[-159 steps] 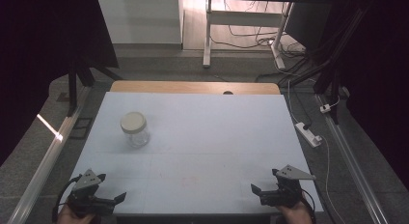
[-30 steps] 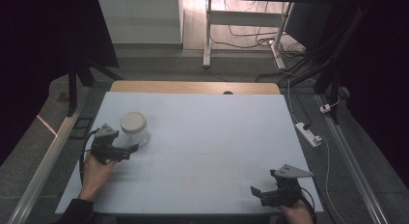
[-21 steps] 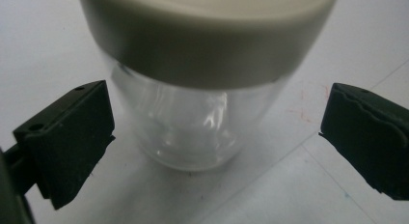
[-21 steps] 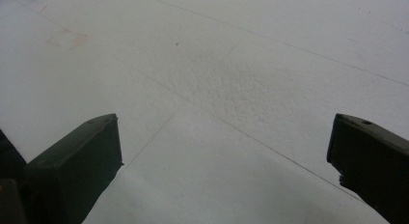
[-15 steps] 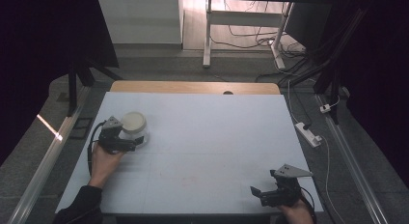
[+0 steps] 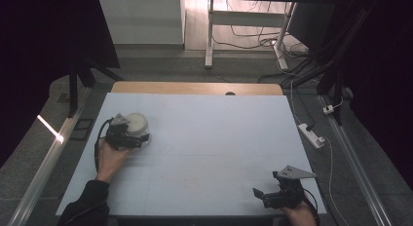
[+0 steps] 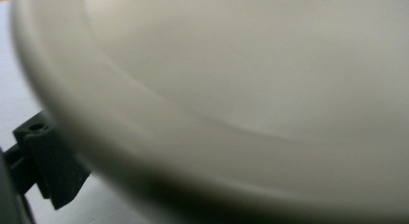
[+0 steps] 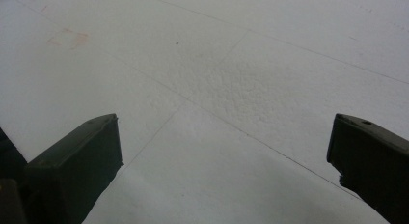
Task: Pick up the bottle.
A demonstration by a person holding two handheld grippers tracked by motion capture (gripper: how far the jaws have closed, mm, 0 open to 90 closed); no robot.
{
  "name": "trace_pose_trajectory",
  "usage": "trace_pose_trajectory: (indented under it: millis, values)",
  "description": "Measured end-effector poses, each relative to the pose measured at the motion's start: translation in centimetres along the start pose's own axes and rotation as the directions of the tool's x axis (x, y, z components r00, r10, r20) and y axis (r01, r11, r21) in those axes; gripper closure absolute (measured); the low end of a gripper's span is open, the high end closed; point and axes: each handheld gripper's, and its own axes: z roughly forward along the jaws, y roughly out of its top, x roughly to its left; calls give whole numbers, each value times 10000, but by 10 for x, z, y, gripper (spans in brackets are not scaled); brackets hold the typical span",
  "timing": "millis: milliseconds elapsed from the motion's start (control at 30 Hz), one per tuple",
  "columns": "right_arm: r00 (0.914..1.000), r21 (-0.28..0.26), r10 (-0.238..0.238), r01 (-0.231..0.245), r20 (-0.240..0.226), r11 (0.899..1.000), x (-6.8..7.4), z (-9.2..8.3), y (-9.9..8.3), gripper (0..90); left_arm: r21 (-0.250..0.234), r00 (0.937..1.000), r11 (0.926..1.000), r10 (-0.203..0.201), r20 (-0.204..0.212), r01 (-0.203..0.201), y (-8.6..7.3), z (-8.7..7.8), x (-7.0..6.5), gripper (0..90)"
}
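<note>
A squat pale jar with a cream lid (image 6: 136,122) stands on the left part of the white table (image 6: 219,138). My left gripper (image 6: 140,137) is pushed up against it from the near-left side, held by a hand. In the left gripper view the lid (image 7: 241,89) looms blurred and very close, and one black finger (image 7: 46,161) stands far out at the lower left, so the jaws are spread around the jar. My right gripper (image 6: 260,197) rests open near the table's front right corner, with bare table between its jaws (image 8: 226,156).
A wooden strip (image 6: 195,88) runs along the table's far edge. A power strip (image 6: 311,135) lies on the floor to the right. Metal rails (image 6: 44,162) flank both sides. White desk legs (image 6: 209,36) and cables sit beyond.
My left gripper has travelled from the front left corner up to the jar and has closed in on it over the last second. The right gripper has stayed put.
</note>
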Motion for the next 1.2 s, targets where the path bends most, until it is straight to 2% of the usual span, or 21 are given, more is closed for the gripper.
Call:
trace_pose_trajectory:
  millis: [167, 433, 733, 900, 1200]
  values:
    - [10000, 29, -24, 24, 14, 10000, 0, 0, 0, 0, 57, 9991, 9995, 314, -283, -313, 1, -3, -3, 48]
    - [10000, 41, -44, 43, 27, 10000, 0, 0, 0, 0, 130, 9988, 9992, 381, -300, -377, 2, -3, -4, 71]
    - [10000, 33, -97, 97, 22, 9999, 0, 0, 0, 0, 129, 9990, 9995, 278, -362, -274, 2, -4, -5, 73]
    - [9999, 19, -134, 134, 9, 9999, 1, 0, 0, 0, 63, 9994, 9998, 201, -269, -199, 3, -6, -5, 73]
    - [9999, 21, -141, 141, 4, 9999, 1, 0, 0, 0, -301, 9978, 9974, 654, 132, -649, 12, -15, -19, 74]
